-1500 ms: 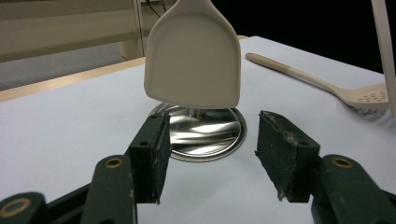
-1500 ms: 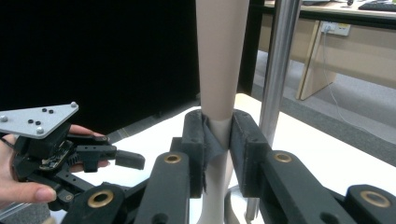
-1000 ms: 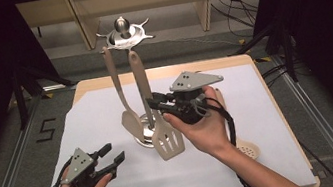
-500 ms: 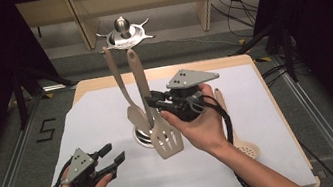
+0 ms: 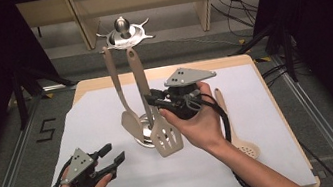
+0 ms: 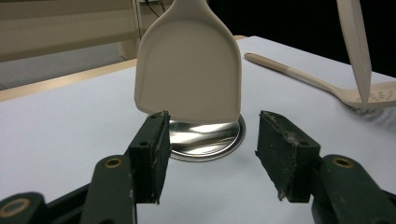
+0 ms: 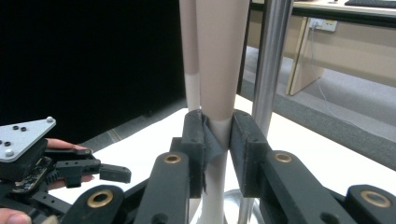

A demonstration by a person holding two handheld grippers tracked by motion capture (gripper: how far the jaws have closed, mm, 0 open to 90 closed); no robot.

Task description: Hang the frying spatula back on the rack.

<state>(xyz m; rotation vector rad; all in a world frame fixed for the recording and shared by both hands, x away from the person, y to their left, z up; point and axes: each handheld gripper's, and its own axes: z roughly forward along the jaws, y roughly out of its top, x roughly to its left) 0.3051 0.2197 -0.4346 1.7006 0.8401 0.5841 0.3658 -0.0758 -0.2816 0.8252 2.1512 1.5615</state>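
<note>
At the left of the high view the left gripper [image 5: 111,159] is held low over the white sheet [image 5: 268,108], near the front edge, jaws apart and nothing between them. In the left gripper view the two black pads [image 6: 156,144] are seen wide apart, aimed at the round steel base [image 6: 210,142] of the utensil stand, with the solid spatula [image 6: 189,65] hanging just above that base. Further right in the high view the stand [image 5: 123,32] is seen at the middle of the sheet, its star-shaped top carrying two beige utensils: the solid spatula [image 5: 131,122] on the left and the slotted turner [image 5: 166,136] beside it. The slotted turner is hung by its handle from the top, and its blade is tilted out toward the front, just off the base. Its handle is clamped by the right gripper [image 5: 152,98], held level in the right hand [image 5: 199,123]. In the right gripper view the pads [image 7: 196,135] are pressed on the narrow part of the turner's handle [image 7: 219,56], with the steel pole [image 7: 271,70] just behind to the right and the other handle behind to the left. At the right of the sheet a slotted spoon [image 5: 240,140] is laid flat, partly hidden by the right forearm. The sheet is spread over a wooden table [image 5: 277,101].
</note>
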